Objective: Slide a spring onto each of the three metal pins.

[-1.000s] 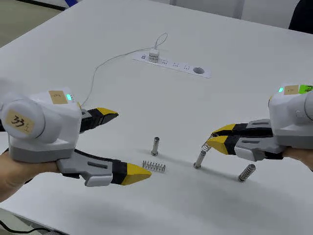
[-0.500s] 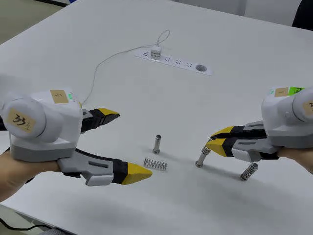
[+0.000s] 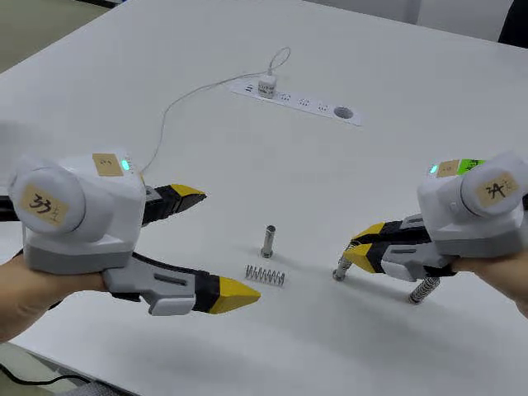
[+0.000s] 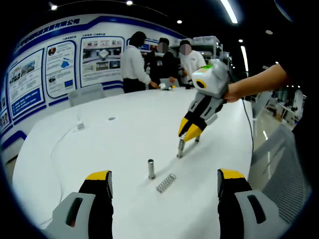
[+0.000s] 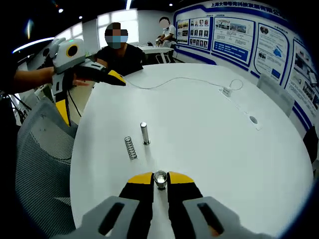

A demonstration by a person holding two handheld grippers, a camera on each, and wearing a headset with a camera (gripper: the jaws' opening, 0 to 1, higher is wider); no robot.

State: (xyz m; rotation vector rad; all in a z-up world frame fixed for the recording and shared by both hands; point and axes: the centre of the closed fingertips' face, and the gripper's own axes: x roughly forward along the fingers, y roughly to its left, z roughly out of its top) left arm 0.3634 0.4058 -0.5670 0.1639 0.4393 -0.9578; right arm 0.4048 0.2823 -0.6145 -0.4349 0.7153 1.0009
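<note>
On the white worktop (image 3: 247, 148), the right tool (image 3: 356, 250) is clamped on a steel coil spring (image 3: 346, 261) over a tilted metal pin (image 3: 338, 275). A loose spring (image 3: 265, 275), lying flat, is found nearest the gaping, empty left tool (image 3: 224, 245), beside a bare upright pin (image 3: 268, 241).

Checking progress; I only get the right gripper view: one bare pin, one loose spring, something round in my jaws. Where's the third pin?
Observer: Third pin stands close by the body of the right hand-held gripper, already wearing a spring.
Operator: What am I holding?
Observer: Head view: the middle pin leans under your tips, held spring at its top, lower shaft looks bare.
Operator: Left side?
Observer: Left hand-held gripper hangs open; in its view the loose spring lies straight ahead between its jaws, next to the bare pin.
</note>
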